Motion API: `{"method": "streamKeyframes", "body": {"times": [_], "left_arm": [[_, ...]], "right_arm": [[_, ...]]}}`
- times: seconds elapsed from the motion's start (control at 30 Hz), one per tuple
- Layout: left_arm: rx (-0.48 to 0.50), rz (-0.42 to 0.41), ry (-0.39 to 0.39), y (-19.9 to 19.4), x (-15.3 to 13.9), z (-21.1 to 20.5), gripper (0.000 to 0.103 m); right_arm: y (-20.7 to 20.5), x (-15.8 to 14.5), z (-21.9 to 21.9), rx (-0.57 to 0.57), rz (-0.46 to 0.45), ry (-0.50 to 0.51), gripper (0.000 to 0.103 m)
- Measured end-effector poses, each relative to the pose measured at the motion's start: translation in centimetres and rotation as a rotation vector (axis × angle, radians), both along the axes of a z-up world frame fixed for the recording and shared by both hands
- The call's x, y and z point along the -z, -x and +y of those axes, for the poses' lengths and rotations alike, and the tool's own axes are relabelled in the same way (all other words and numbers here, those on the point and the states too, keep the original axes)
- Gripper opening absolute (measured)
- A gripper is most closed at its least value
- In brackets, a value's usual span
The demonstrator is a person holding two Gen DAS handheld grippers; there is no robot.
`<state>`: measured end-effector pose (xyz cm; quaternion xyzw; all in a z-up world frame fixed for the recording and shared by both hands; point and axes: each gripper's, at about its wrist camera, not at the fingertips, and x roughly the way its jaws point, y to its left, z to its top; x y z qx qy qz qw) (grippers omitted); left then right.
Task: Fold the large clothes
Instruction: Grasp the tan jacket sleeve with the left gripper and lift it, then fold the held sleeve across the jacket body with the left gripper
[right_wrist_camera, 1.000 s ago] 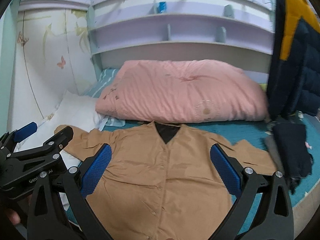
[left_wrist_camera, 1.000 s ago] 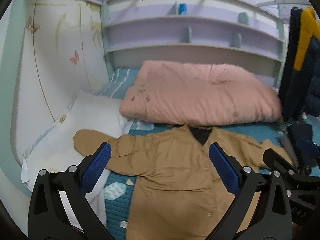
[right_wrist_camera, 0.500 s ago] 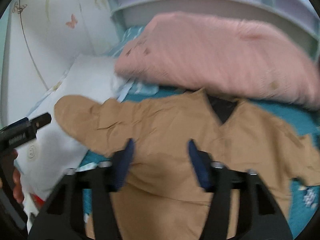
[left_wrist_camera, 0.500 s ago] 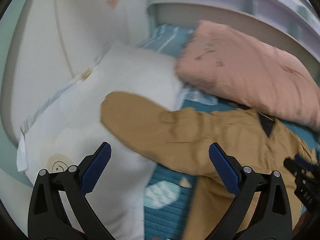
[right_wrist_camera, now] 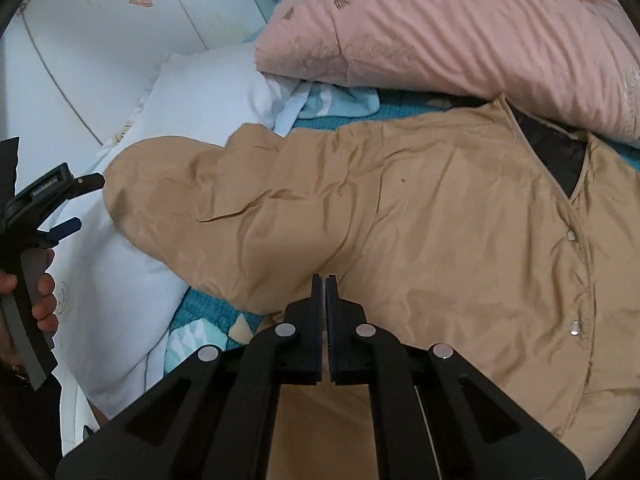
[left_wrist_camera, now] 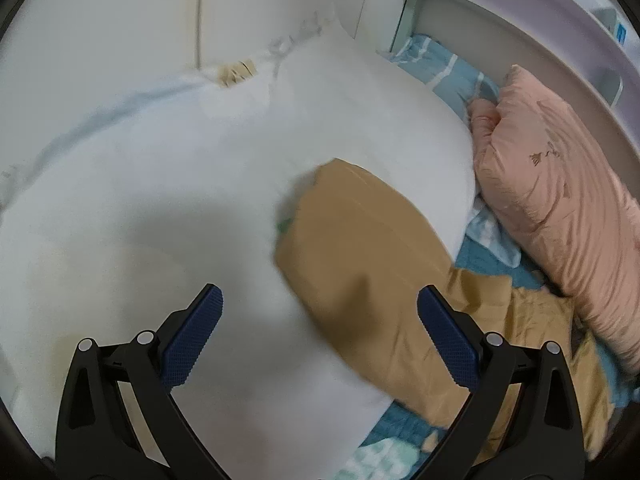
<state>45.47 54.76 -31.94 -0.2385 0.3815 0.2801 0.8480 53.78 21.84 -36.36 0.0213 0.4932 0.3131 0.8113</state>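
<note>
A tan snap-front jacket (right_wrist_camera: 400, 220) lies spread face up on the bed, its collar toward the pink quilt. One sleeve (right_wrist_camera: 180, 188) stretches left onto a white pillow (right_wrist_camera: 208, 88). My right gripper (right_wrist_camera: 324, 278) is shut, its tips over the underarm where that sleeve joins the body; no cloth shows pinched between them. In the left wrist view the sleeve end (left_wrist_camera: 360, 248) lies on the pillow (left_wrist_camera: 160, 160) just ahead of my open left gripper (left_wrist_camera: 319, 293), nothing between its fingers. The left gripper (right_wrist_camera: 78, 204) also shows by the cuff, held by a hand (right_wrist_camera: 44, 292).
A folded pink quilt (right_wrist_camera: 480, 20) lies along the head of the bed, also seen as the pink quilt (left_wrist_camera: 560, 200). A teal patterned sheet (right_wrist_camera: 208, 304) covers the mattress. A painted wall (left_wrist_camera: 100, 20) borders the pillow, and a shelved headboard (left_wrist_camera: 520, 28) stands behind.
Both grippers have dropped toward the bed. The left swung left over the pillow to the sleeve end and stayed open. The right came down over the underarm and its jaws went from wide to shut.
</note>
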Motion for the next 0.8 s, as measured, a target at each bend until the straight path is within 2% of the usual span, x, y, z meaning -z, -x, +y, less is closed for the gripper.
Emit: {"method": "streamKeyframes", "body": {"times": [0.1,0.17,0.2,0.23,0.3,0.5,0.63,0.73,0.8], "left_arm": [[-0.009,-0.017,0.032,-1.3,1.2,0.9,0.097],[0.005,-0.007,0.052,-2.1,1.9,1.3,0.071],[0.003,0.011,0.035,-2.4,2.0,1.4,0.037],[-0.008,0.02,0.015,-2.3,1.8,1.3,0.024],[0.008,-0.035,0.008,-1.7,0.8,1.0,0.013],[0.101,-0.191,-0.077,0.1,-4.4,-2.8,0.011],[0.211,-0.295,-0.079,0.1,-8.2,-7.2,0.011],[0.291,-0.329,-0.09,-1.0,-10.2,-11.1,0.011],[0.337,-0.35,-0.097,-1.9,-11.2,-13.6,0.011]], "right_arm": [[-0.7,1.0,0.2,0.019,0.041,-0.016,0.002],[-1.1,1.4,0.3,0.026,0.056,-0.023,0.002],[-1.3,1.7,0.5,0.025,0.064,-0.025,0.002],[-1.4,1.9,0.8,0.022,0.077,-0.03,0.002],[-1.7,2.5,1.3,0.013,0.094,-0.037,0.002],[-2.6,5.0,3.1,-0.008,0.175,-0.041,0.002],[-3.9,7.3,3.3,0.02,0.2,-0.018,0.0],[-4.4,7.7,2.8,0.038,0.232,-0.05,0.0],[-4.6,7.2,1.7,0.052,0.256,-0.111,0.001]]}}
